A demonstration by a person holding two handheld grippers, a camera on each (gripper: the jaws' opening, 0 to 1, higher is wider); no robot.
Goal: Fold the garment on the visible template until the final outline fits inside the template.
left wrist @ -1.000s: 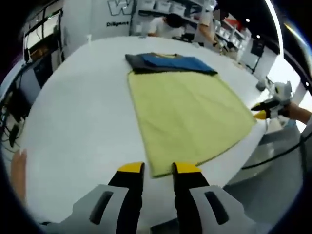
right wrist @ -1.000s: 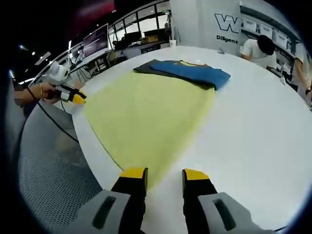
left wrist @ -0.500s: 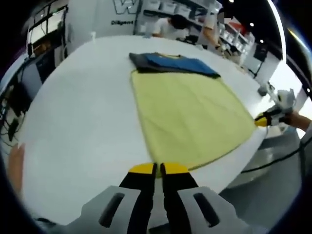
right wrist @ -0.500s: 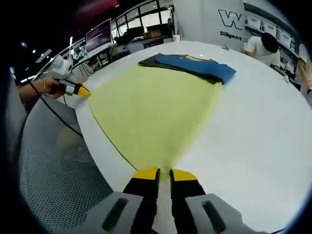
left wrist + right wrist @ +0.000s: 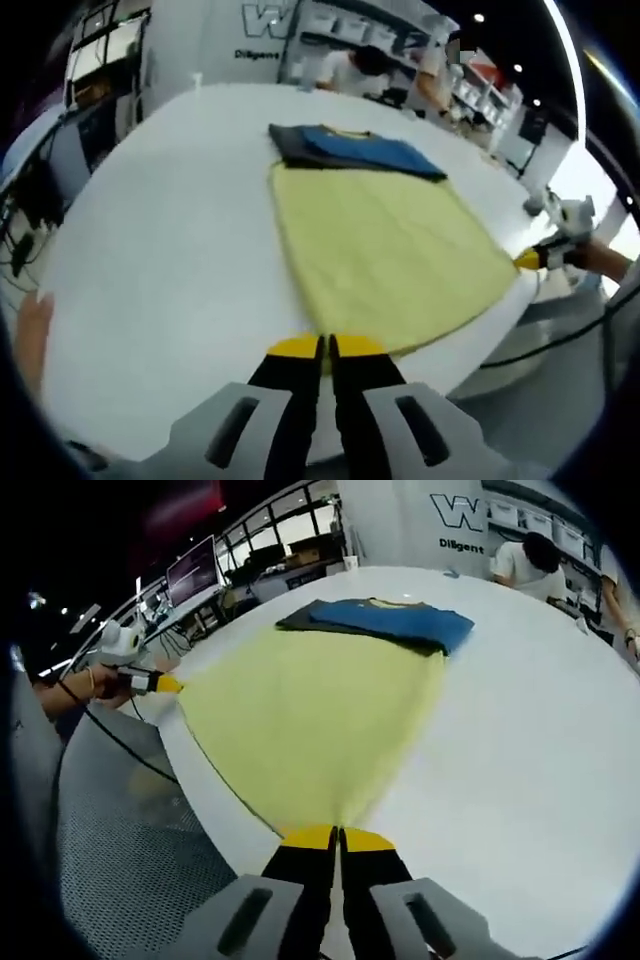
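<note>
A yellow garment [image 5: 385, 250] lies spread flat on a white round table [image 5: 160, 250]; in the right gripper view the garment [image 5: 310, 710] narrows toward my jaws. My left gripper [image 5: 326, 346] is shut on its near corner. My right gripper [image 5: 338, 836] is shut on the other near corner. Each gripper shows in the other's view: the right gripper [image 5: 545, 258] at the cloth's right corner, the left gripper [image 5: 155, 683] at its left corner. A folded blue garment [image 5: 370, 150] lies on a dark grey one [image 5: 290, 140] at the yellow cloth's far end.
The table edge [image 5: 480, 340] runs close under the held hem. A grey perforated floor [image 5: 120, 850] lies below it. People [image 5: 350, 70] stand at shelves beyond the table, and monitors [image 5: 195, 570] line a desk behind. A cable [image 5: 110, 735] trails from the left gripper.
Both grippers were open a second ago just short of the hem; they have since shut on the yellow garment's near corners and hold them.
</note>
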